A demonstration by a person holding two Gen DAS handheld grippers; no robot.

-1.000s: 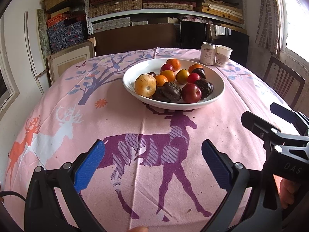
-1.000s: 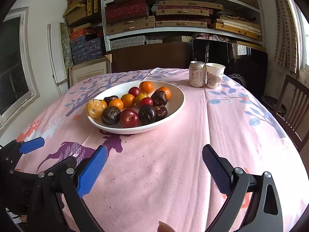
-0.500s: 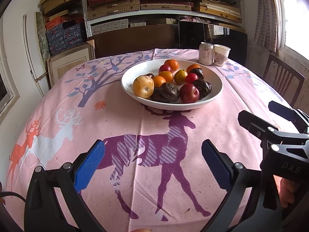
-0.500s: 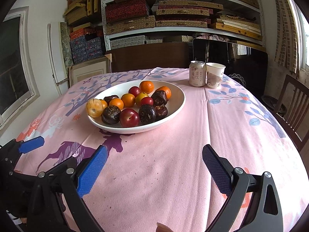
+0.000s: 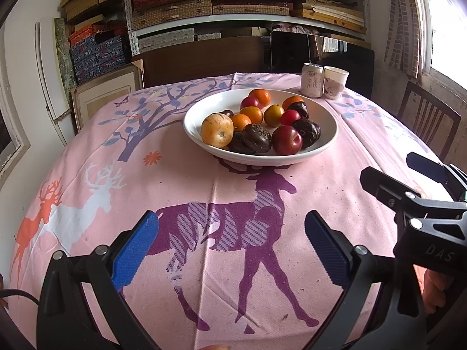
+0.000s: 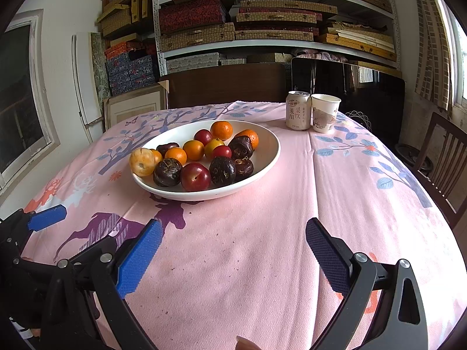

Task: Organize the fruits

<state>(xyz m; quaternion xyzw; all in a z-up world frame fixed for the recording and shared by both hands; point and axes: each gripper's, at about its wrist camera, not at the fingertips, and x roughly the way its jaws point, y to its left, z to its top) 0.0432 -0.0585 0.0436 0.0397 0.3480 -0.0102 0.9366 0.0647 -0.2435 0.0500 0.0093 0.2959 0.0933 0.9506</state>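
Box-laden shelves (image 6: 262, 14), white wall (image 6: 64, 29), wooden chair (image 6: 443, 151), bright window (image 5: 446, 20)

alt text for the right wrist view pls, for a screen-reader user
A white bowl of mixed fruit, orange, red and dark brown, sits on a pink tablecloth with a deer print. The open, empty right hand-held gripper hangs over the cloth in front of it. A drink can and paper cup stand behind the bowl, and the left hand-held gripper shows at the left edge.

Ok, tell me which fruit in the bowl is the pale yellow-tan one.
The big round fruit at the left edge of the white bowl: pale yellow-tan with a dark stem spot, unlike the oranges, red and dark ones.
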